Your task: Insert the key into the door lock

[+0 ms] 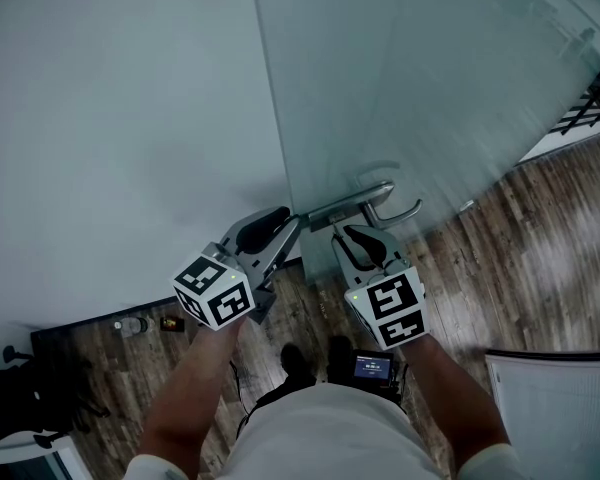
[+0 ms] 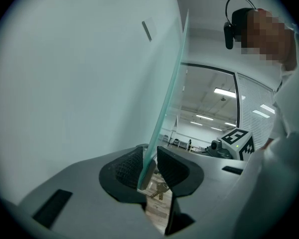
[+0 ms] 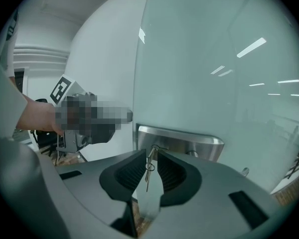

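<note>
Fingers of right gripper pinch the key between them; left gripper clamps the glass door.

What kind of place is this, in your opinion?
Probably an office: a glass door with a metal lock, a wooden floor, and long ceiling lights in the large room behind the glass.

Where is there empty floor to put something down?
The wood floor is bare on the right, between the glass door and the white panel. It is crowded near the person's shoes and a small screen device. Small objects lie by the left wall.
</note>
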Available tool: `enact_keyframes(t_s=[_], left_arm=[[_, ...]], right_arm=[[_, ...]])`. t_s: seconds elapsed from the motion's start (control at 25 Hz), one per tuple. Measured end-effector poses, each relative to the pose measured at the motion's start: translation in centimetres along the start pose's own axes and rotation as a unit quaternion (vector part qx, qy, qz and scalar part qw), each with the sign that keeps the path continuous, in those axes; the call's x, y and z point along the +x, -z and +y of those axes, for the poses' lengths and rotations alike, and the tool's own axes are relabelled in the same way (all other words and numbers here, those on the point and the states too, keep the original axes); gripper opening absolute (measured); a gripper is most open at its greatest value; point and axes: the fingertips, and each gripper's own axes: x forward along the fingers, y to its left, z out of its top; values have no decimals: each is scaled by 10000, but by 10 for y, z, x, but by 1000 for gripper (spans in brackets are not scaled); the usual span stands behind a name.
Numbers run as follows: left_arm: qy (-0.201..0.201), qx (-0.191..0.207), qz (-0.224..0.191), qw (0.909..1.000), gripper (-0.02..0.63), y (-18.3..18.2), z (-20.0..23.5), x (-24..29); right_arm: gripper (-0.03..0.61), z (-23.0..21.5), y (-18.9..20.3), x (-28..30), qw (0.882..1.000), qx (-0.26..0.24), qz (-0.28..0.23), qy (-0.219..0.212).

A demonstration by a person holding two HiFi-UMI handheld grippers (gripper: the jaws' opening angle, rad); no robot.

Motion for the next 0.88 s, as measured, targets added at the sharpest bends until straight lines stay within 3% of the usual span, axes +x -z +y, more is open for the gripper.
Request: enact_keyframes(t_s=[0.52,0.88], left_arm=[[-66,-7,-58,10000,95,-4,-6,-15],[-115,139,-42,9998,55,-6,-20,-28]], right_arm=[[72,-6,-6,-18,9997,201,-132,107],[69,-9,-9,-30,9993,263,-209,155]])
